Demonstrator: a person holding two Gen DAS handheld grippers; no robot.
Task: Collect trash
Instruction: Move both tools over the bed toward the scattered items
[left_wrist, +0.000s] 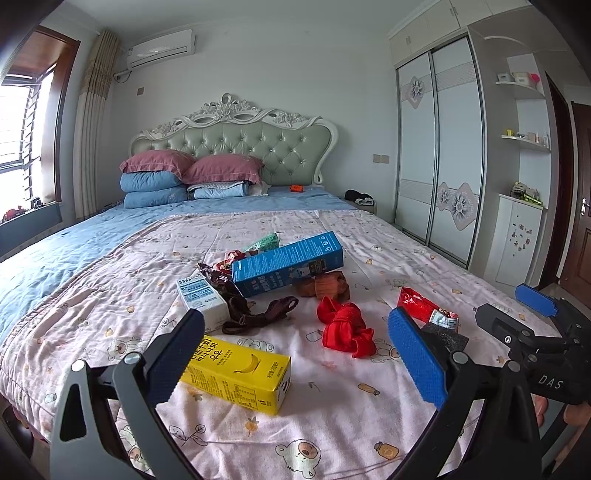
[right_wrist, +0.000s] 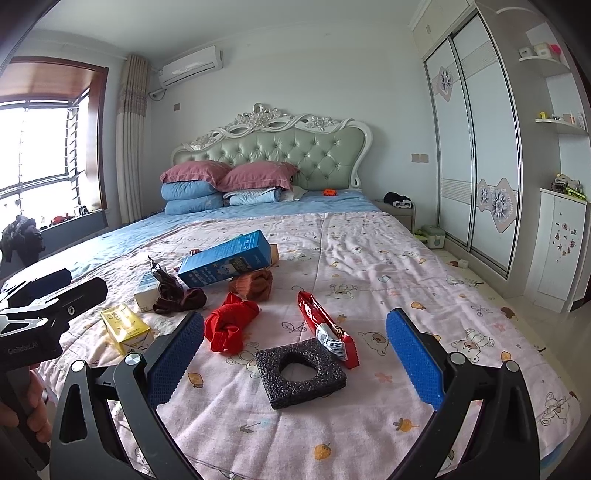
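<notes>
- The left gripper (left_wrist: 295, 347) is held wide open above the near part of the bed (left_wrist: 369, 406), nothing between its 2 blue pads.
- The right gripper (right_wrist: 295, 354) is likewise spread wide and empty, just above the quilt.
- Between the right gripper's pads a black foam square (right_wrist: 301, 373) with a hole in its middle is seen lying flat on the quilt.
- A red snack wrapper (right_wrist: 327, 328) lies touching the far right corner of the foam.
- Near the left pad of the left gripper a yellow banana milk carton (left_wrist: 236, 373) lies on its side.
- A knotted red cloth (left_wrist: 345, 326) is seen between carton and wrapper.
- Farther off, a white carton (left_wrist: 201, 299), a dark brown cloth (left_wrist: 255, 314) and crumpled dark wrappers (left_wrist: 218, 275) are gathered at the left.
- A blue box (left_wrist: 288, 264) is propped tilted on an orange-brown cloth (left_wrist: 327, 286); a green wrapper (left_wrist: 264, 242) lies just behind it.
- Pillows (left_wrist: 192, 170) are stacked at the far headboard (left_wrist: 236, 136); a wardrobe (left_wrist: 439, 147) stands at the right.
</notes>
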